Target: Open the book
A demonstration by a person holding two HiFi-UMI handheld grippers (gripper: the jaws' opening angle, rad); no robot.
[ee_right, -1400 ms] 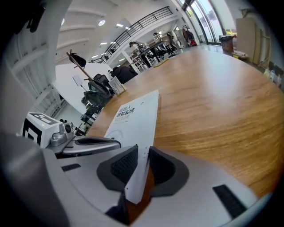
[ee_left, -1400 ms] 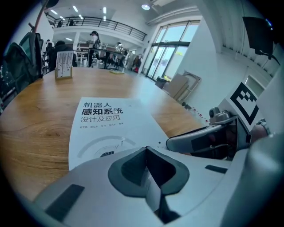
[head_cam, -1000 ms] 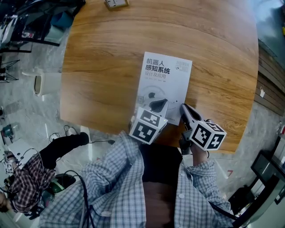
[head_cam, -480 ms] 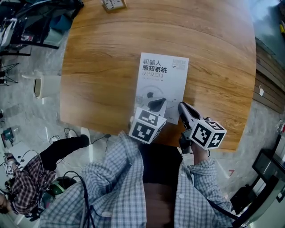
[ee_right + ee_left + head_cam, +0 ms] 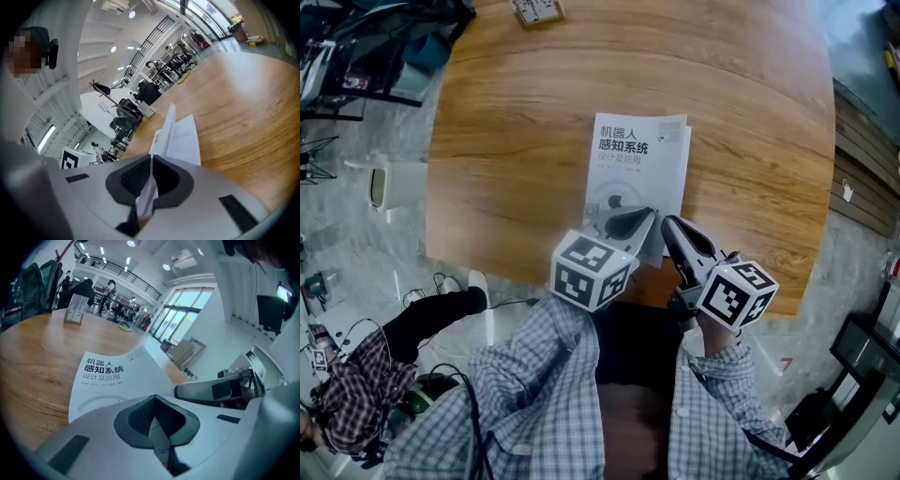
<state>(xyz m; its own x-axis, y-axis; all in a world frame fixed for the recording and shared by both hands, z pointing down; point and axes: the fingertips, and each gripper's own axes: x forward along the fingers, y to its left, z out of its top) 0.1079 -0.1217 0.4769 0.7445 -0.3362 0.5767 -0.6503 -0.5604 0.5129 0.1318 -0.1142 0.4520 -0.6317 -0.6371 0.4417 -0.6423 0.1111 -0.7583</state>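
Both pinch the book [image 5: 630, 164] by its near edge: left tongs [image 5: 157, 425] steadying it, right tongs [image 5: 149, 183] holding the cover [image 5: 168, 123] raised off the page [image 5: 185, 138] ahead.

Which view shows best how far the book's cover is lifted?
The right gripper view: the cover stands edge-on above the page, pinched by the right hand-held gripper. The head view shows it from above, its gap hardly readable; the left gripper view shows only its curved printed face.

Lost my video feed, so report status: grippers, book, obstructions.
Left gripper shut over the near end of the white paperback book. Right gripper shut on its front cover, right edge lifted. Nothing blocking.
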